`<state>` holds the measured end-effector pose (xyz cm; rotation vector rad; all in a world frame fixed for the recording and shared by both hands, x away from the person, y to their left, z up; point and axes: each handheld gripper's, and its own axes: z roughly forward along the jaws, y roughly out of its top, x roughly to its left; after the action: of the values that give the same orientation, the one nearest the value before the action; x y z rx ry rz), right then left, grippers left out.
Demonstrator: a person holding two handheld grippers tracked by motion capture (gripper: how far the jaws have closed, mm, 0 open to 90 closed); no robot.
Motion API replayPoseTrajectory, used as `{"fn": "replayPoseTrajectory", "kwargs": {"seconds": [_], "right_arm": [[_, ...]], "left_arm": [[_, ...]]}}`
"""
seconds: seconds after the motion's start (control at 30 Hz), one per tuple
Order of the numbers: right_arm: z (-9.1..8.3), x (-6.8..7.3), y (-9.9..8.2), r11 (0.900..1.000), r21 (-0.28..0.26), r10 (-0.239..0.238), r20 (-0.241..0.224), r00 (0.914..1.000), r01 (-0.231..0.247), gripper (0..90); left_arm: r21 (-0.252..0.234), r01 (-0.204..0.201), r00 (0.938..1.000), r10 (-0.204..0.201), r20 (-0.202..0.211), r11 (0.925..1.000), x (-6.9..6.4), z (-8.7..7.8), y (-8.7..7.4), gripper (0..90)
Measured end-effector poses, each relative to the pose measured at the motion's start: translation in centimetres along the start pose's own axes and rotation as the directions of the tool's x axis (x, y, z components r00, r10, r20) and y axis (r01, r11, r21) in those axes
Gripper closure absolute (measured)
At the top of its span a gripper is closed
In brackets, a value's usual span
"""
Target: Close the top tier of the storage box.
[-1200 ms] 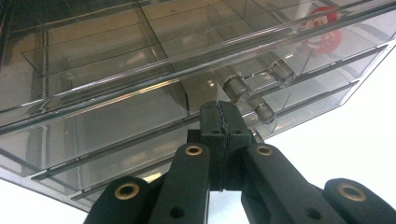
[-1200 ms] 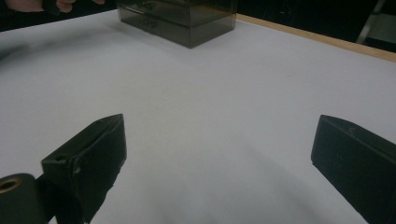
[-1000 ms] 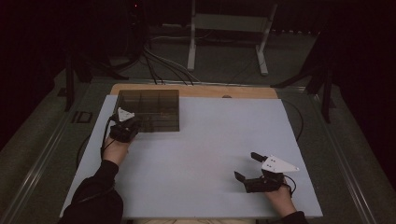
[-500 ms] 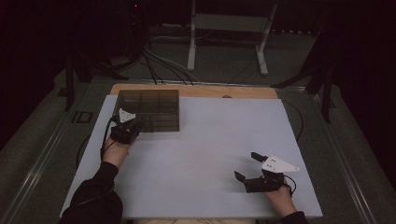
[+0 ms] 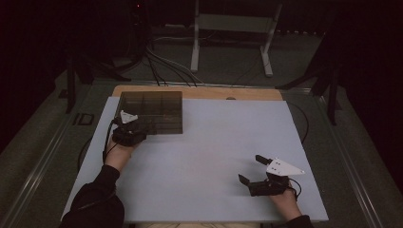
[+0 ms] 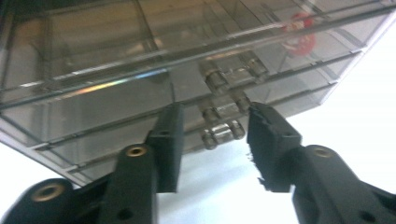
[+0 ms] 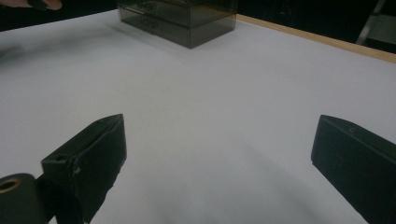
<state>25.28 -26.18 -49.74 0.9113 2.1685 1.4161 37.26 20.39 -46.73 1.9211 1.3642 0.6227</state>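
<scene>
Drawer box (image 5: 154, 112): far-left on desk (image 5: 214, 161). Left gripper (image 6: 212, 140): jaws just opened, straddling a drawer handle (image 6: 223, 132), apparently untouched. Right gripper (image 5: 253, 169): released, idle. Next: probably withdraw.

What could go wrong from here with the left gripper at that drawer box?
1. The left gripper has just been opening; its pads flank the lowest drawer knob without pressing it, so a pull now may slip off.
2. The smoky drawer box stands free on the white table, and the right gripper rests open, far away. A tug might drag the whole box.
</scene>
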Motion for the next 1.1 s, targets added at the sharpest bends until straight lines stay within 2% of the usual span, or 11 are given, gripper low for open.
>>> {"fn": "replayPoseTrajectory", "kwargs": {"seconds": [0.2,0.27,0.3,0.37,0.43,0.5,0.63,0.7,0.8,1.1], "right_arm": [[0.02,0.01,0.0,1.0,0.001,0.0,0.0,1.0,0.0,3.1],[0.02,0.01,0.0,1.0,0.001,0.0,-0.001,1.0,0.0,3.1],[0.03,0.01,0.0,1.0,0.001,0.0,0.0,1.0,0.0,3.1],[0.04,0.02,0.0,1.0,0.002,0.0,-0.001,1.0,0.0,3.1],[0.04,0.02,-0.01,1.0,0.002,0.0,-0.001,1.0,0.0,3.1],[0.04,0.01,0.0,1.0,0.001,0.0,0.0,1.0,0.0,3.1],[0.06,0.02,0.0,1.0,0.002,0.001,-0.001,1.0,-0.001,3.1],[0.04,0.0,-0.01,1.0,0.001,-0.001,-0.002,1.0,0.001,3.1],[0.02,-0.08,-0.04,1.0,-0.001,0.002,-0.001,1.0,-0.002,3.1],[0.06,-0.3,-0.19,1.0,0.003,0.009,0.002,1.0,-0.009,3.1]], "left_arm": [[0.002,-0.002,1.0,0.002,0.005,1.0,-0.21,-0.11,0.17,37.1],[-0.002,-0.001,1.0,0.001,0.0,1.0,-0.2,-0.22,0.25,36.8],[0.0,0.006,1.0,-0.006,0.006,1.0,-0.13,-0.22,0.31,32.2],[0.014,0.003,0.9998,-0.003,0.019,0.9999,-0.1,-0.17,0.34,31.0],[0.01,0.002,0.9999,-0.003,0.014,1.0,-0.12,-0.21,0.32,28.2],[0.007,0.004,0.9993,-0.004,0.036,1.0,0.0,-0.3,0.35,19.0],[0.006,0.014,0.9977,-0.015,0.066,0.9999,0.17,-0.36,0.47,13.8],[0.02,0.01,0.9961,-0.012,0.088,0.9998,0.16,-0.24,0.52,7.3],[0.029,-0.003,0.9952,0.0,0.098,0.9996,0.02,-0.18,0.57,0.5],[0.028,-0.03,0.9925,0.026,0.119,0.9992,-0.04,-0.33,0.87,0.0]]}}
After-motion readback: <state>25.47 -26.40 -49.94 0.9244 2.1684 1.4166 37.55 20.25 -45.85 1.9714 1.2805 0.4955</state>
